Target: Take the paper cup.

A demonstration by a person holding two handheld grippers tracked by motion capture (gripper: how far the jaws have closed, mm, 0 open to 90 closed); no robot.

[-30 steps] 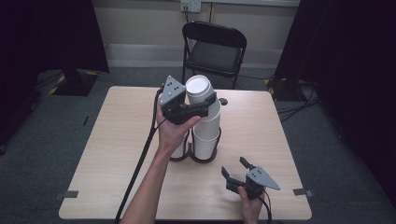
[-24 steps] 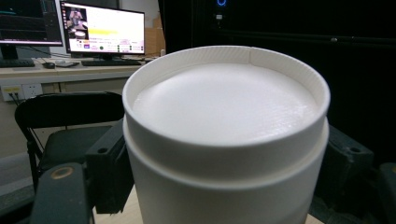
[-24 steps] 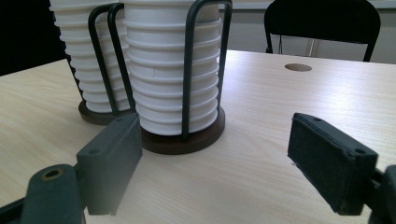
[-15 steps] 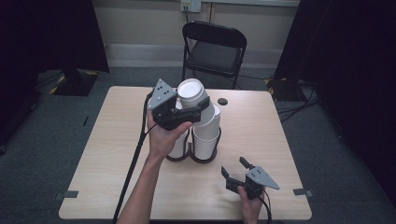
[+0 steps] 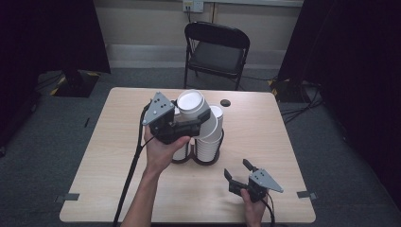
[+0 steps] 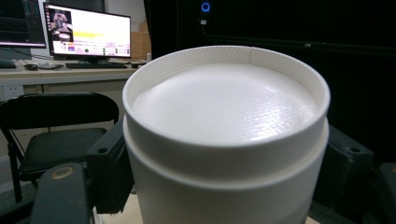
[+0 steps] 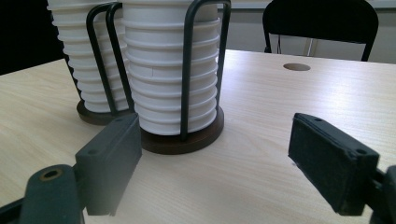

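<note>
A pale wood-grain worktop [image 5: 118, 156] in a dark-curtained room — left gripper [image 5: 191, 124] fingers clench a ribbed white paper cup [image 5: 191, 105], right gripper [image 5: 240, 171] fingers released.

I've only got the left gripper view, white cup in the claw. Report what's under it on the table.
Observer: Two wire racks of stacked cups stand side by side mid-table; the cup is held tilted above them.
Operator: Now give me the right claw.
Observer: The right claw is open and empty, low near the front edge of the table, facing the racks.
</note>
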